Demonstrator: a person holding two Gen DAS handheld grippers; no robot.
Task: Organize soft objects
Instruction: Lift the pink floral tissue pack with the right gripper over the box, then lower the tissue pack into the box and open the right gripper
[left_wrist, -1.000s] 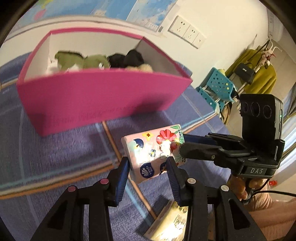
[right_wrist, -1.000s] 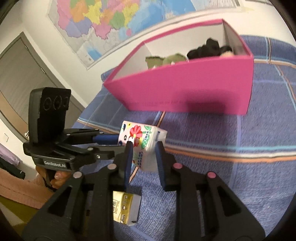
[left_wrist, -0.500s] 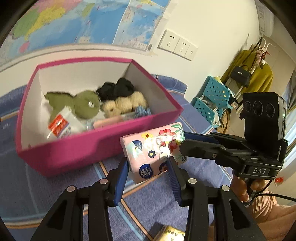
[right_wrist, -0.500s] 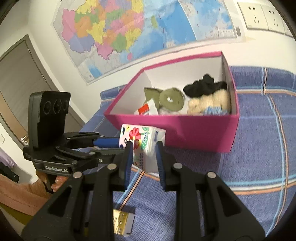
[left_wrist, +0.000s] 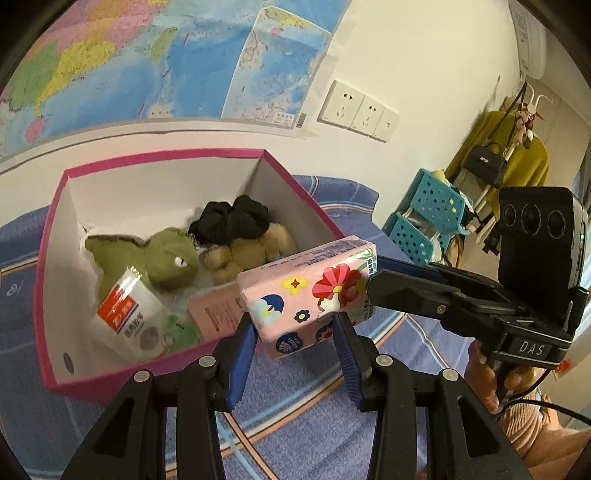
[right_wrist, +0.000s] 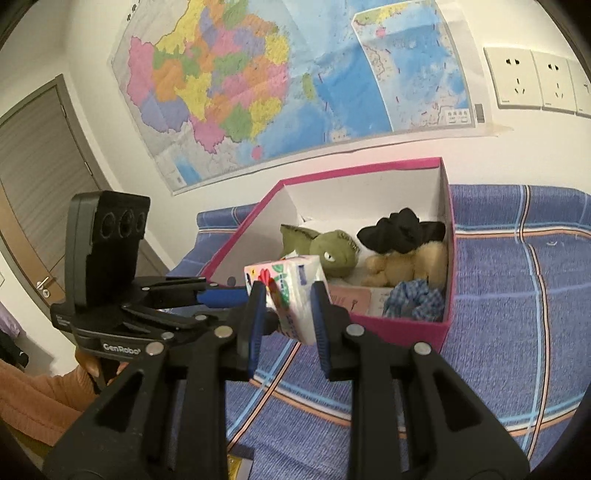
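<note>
A pink flowered tissue pack (left_wrist: 306, 291) (right_wrist: 291, 273) hangs in the air just in front of the pink box (left_wrist: 110, 384) (right_wrist: 399, 332). My left gripper (left_wrist: 293, 345) is shut on the pack's near side. My right gripper (right_wrist: 288, 314) is shut on its other end, and in the left wrist view that right gripper (left_wrist: 373, 286) comes in from the right. Inside the box lie a green plush (left_wrist: 166, 258), black cloth (left_wrist: 232, 218), a tan plush (left_wrist: 251, 251), a white packet with a red label (left_wrist: 129, 317) and a blue checked scrunchie (right_wrist: 413, 299).
The box stands on a blue plaid cloth (right_wrist: 517, 332) against a wall with a map (right_wrist: 258, 92) and sockets (left_wrist: 358, 110). Teal baskets (left_wrist: 428, 214) and hanging clothes are at the right, a door (right_wrist: 33, 166) at the left. A yellow packet (right_wrist: 236, 465) lies below my right gripper.
Both grippers have risen with the tissue pack held between them and come closer to the box. The box's inside has come into view from above.
</note>
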